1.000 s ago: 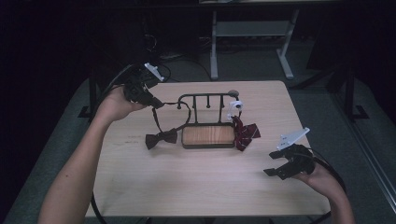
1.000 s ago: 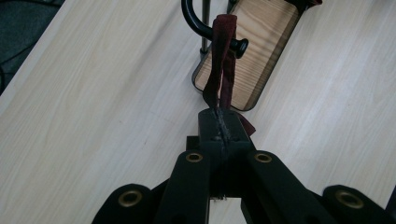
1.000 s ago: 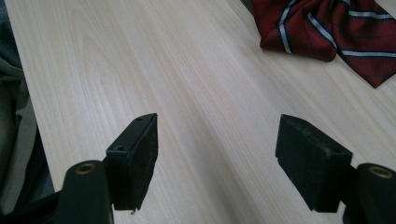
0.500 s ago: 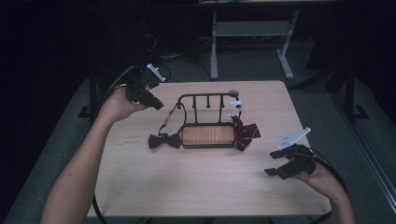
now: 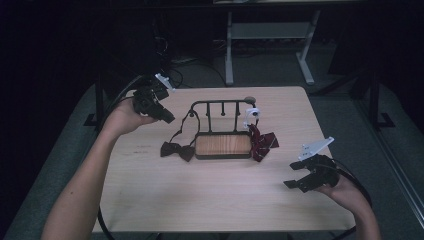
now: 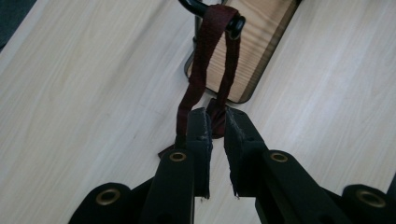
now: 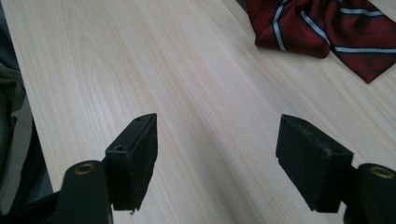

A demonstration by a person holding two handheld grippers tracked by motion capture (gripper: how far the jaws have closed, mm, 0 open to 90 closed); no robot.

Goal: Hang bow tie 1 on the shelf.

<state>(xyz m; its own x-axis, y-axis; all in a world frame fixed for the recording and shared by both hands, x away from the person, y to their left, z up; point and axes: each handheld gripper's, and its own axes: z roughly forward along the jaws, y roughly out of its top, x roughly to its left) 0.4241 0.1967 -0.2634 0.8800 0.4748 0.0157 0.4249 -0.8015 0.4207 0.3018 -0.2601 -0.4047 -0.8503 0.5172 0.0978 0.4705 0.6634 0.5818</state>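
A black wire rack [image 5: 220, 104] on a wooden base [image 5: 222, 145] stands mid-table. A dark maroon bow tie [image 5: 177, 150] lies left of the base, and its strap [image 6: 205, 56] loops over the rack's left end. My left gripper [image 5: 167, 119] hovers left of the rack. Its jaws have just been opening and stand a little apart at the strap's lower end [image 6: 215, 114], not pressing it. A red striped bow tie [image 5: 262, 142] [image 7: 327, 28] lies right of the base. My right gripper [image 5: 295, 176] [image 7: 217, 135] hangs open over bare table, with nothing between its jaws.
A small white device [image 5: 251, 116] sits on the rack's right end. The light wooden table [image 5: 210, 200] has bare room in front of the rack. Behind it stand a white metal frame [image 5: 270, 35] and cables on the dark floor.
The left jaws have parted and let go of the strap, which now hangs slack from the rack's left end. Both hands have stayed about where they were.
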